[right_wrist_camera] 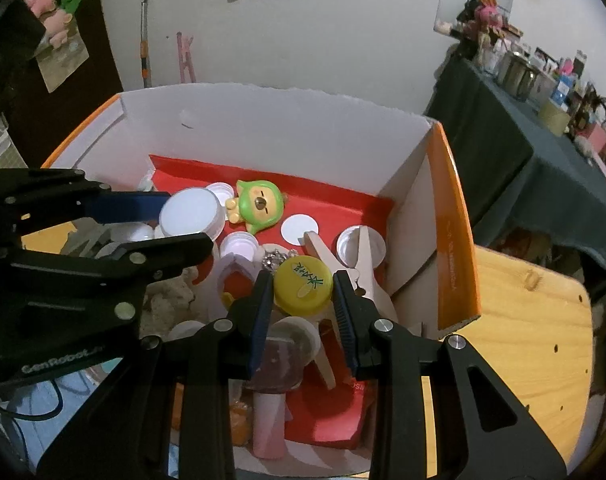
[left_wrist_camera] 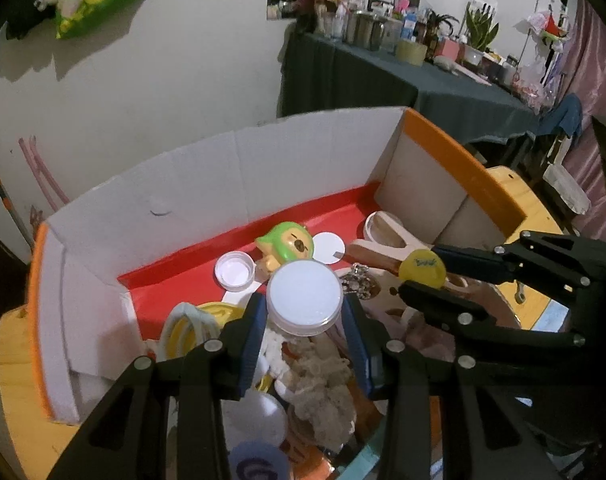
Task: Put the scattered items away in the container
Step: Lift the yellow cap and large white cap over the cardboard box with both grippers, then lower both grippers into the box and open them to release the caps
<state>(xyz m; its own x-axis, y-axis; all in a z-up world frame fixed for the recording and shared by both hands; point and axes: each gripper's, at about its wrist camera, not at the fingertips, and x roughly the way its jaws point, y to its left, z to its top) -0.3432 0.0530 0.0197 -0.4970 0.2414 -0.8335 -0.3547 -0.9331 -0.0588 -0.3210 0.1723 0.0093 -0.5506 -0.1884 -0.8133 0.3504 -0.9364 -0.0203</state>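
Your left gripper (left_wrist_camera: pixel 305 312) clamps the white lid (left_wrist_camera: pixel 304 298) and your right gripper (right_wrist_camera: pixel 303 292) the yellow cap (right_wrist_camera: pixel 301 283) above the box (right_wrist_camera: pixel 451 216); released carelessly, either may bounce out toward 3 o'clock.

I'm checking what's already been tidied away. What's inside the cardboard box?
Inside the cardboard box: a green toy figure, white lids, wooden slingshots and red paper lining. Both claws hide what lies beneath them.

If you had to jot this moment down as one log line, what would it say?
left claw: shut on white lid | right claw: shut on yellow cap | both above cardboard box | green toy inside
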